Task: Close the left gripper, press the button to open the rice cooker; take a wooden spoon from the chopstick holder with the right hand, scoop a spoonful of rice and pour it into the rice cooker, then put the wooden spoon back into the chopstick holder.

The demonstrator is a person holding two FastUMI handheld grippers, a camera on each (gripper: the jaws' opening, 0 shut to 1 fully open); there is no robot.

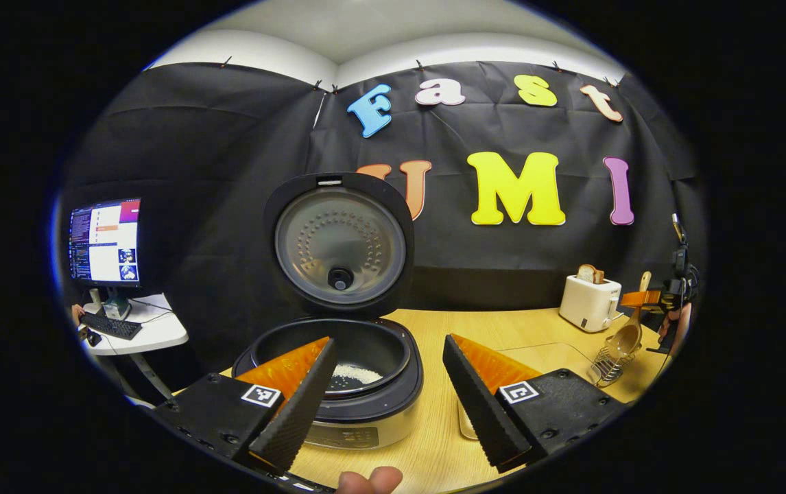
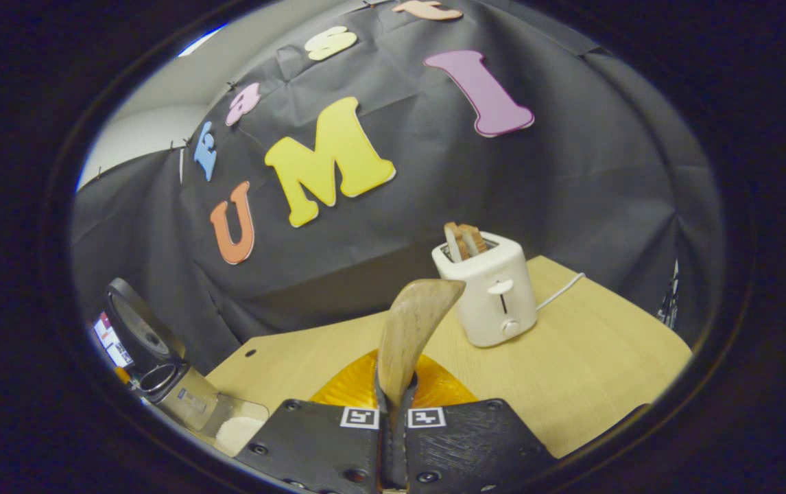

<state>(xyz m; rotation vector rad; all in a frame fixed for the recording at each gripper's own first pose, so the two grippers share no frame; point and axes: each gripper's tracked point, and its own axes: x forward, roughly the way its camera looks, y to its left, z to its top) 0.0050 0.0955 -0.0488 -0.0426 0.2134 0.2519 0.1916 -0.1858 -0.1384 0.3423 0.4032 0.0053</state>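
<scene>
Rice cooker (image 1: 338, 370) stood open at the table's left, lid up, some rice in the pot. Left gripper (image 1: 386, 391) hovered near it, jaws wide, holding nothing. Right gripper (image 2: 393, 412) was clamped on the wooden spoon (image 2: 410, 322) above the wire chopstick holder (image 1: 609, 363), far right. Likely the spoon-return step; next it needs lowering into the holder, then release.

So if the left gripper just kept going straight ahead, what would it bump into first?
Most likely the open black rice cooker: its pot sits just ahead, a little left of the open left gripper. Depth is hard to judge.
</scene>
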